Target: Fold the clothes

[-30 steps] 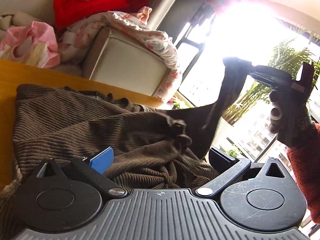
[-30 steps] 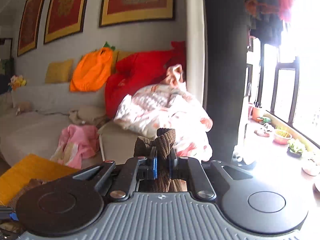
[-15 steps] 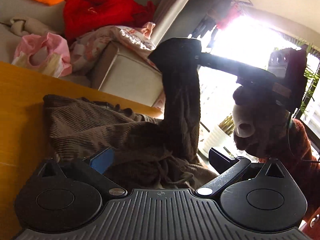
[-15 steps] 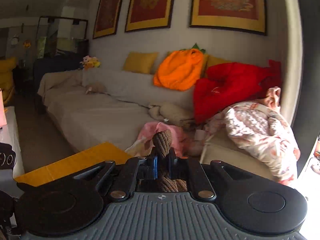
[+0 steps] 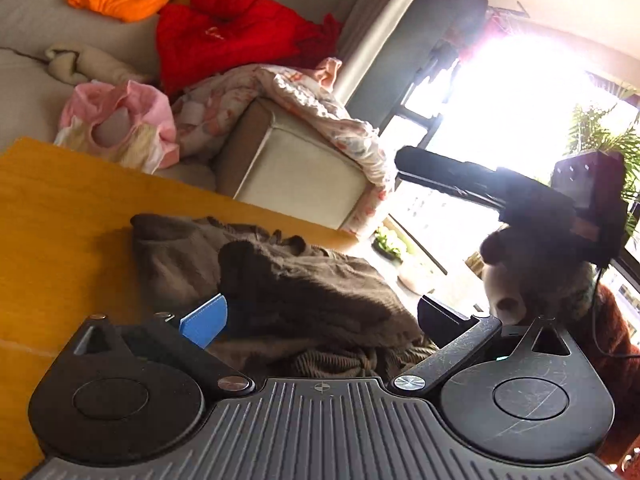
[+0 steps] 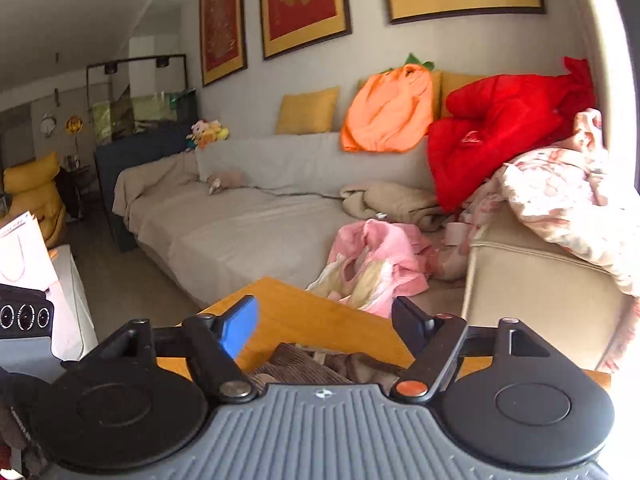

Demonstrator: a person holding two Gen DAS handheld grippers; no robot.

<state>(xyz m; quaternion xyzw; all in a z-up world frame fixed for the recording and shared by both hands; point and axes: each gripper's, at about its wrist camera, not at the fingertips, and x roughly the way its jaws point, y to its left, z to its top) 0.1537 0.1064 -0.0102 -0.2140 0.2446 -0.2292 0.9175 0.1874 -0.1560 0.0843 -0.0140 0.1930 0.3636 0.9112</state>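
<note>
Brown knit garment [image 5: 304, 292] heaped on wooden table [image 5: 60, 216], left gripper [image 5: 320, 320] spread over it, right gripper [image 6: 324, 326] jaws opening, nothing pinched.

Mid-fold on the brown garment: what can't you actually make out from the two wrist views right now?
- Brown garment, left wrist view: its near edge is hidden behind the left gripper body.
- Same garment, right wrist view: only a strip shows between the opening jaws of the right gripper; the gripper body hides the rest.
- Window, left wrist view: glare washes out the outside.
- Table: cut off by the left edge.
</note>
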